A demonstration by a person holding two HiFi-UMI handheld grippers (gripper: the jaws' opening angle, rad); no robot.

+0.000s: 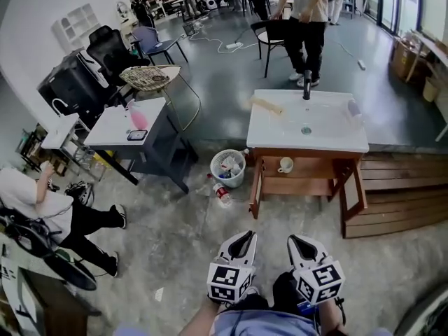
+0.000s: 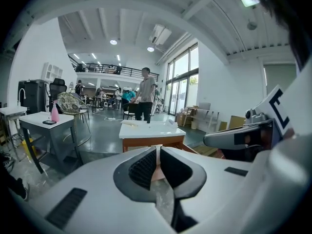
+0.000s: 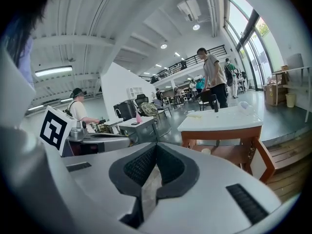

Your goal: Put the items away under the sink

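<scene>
A white sink (image 1: 329, 137) on a wooden frame stands a few steps ahead on the concrete floor. On the shelf under it sits a white cup (image 1: 285, 164). A pale brush-like item (image 1: 267, 105) lies on the sink's left side, and a small pale item (image 1: 353, 108) on its right, beside the black faucet (image 1: 306, 84). Side by side at the bottom of the head view are my left gripper (image 1: 246, 236) and right gripper (image 1: 294, 239), well short of the sink. Both are shut and empty. The sink (image 2: 151, 128) lies beyond the left gripper (image 2: 157, 147), and beyond the right gripper (image 3: 156, 145) appear the sink (image 3: 222, 122) and cup (image 3: 206, 151).
A white waste basket (image 1: 228, 168) and a bottle (image 1: 221, 191) on the floor sit left of the sink. Further left, a white table (image 1: 112, 128) carries a pink bottle (image 1: 137, 116). A person (image 1: 306, 19) stands behind the sink; another (image 1: 42, 201) sits at the left. Wooden decking (image 1: 399, 194) lies right.
</scene>
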